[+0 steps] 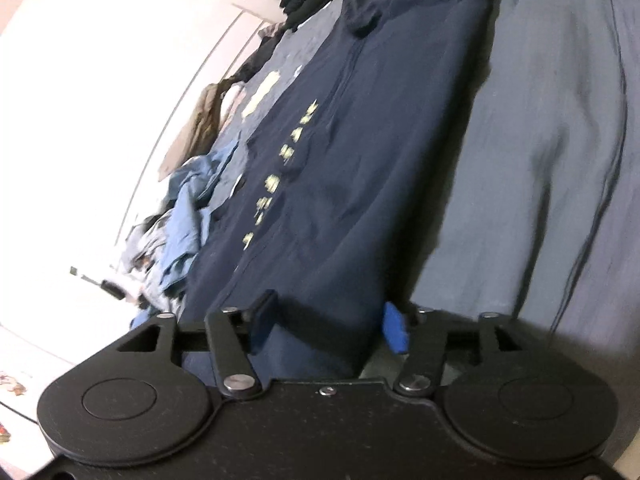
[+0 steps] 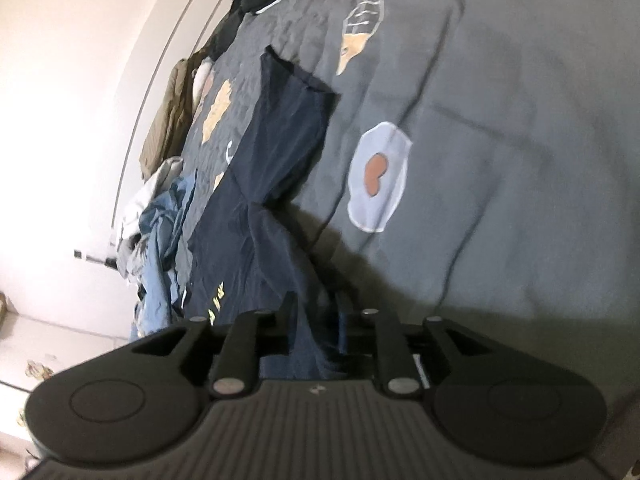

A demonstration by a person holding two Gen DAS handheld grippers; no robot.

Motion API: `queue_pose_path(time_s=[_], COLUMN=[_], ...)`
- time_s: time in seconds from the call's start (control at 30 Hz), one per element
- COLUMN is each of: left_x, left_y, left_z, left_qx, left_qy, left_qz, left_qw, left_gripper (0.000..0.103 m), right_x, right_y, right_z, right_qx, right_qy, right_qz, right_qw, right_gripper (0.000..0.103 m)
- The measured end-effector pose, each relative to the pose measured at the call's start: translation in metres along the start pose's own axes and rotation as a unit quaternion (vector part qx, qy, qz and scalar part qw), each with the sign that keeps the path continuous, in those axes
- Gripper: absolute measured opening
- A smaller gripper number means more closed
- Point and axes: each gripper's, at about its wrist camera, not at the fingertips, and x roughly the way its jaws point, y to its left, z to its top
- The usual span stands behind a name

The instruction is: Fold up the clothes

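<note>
Navy T-shirt [image 1: 360, 184] spread lengthwise on the grey bedspread [image 2: 520, 160], fold in progress.
Left gripper [image 1: 328, 320] is spread, cloth lying loose between its pads. Right gripper [image 2: 316, 312] is part-spread, fabric bunched between; can't tell if pinched. Risk: hem slips free, fold collapses crooked.

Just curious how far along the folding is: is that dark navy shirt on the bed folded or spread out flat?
Partly folded. The navy shirt lies as a long narrow strip on the grey bedcover; one sleeve sticks out.
</note>
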Motion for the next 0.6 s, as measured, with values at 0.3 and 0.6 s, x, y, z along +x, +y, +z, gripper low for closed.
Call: queue_pose_path(time_s=[0.3,0.6], left_x=[0.004,-0.008], left_y=[0.013,0.041], left_z=[-0.032,-0.05], left_qx=[-0.017,-0.059], left_qy=[0.024,0.039], left_qz=[0.0,-0.039], left_qw=[0.9996,0.9968], left_gripper=[0.058,0.005], right_x=[0.006,0.004], right_y=[0.006,0.006], right_z=[-0.007,-0.009], right_qx=[-0.011,-0.001], right_qy=[-0.021,-0.067], right_qz=[-0.02,-0.03], right_qw=[1.0,0.997], right_gripper=[0.031,0.008])
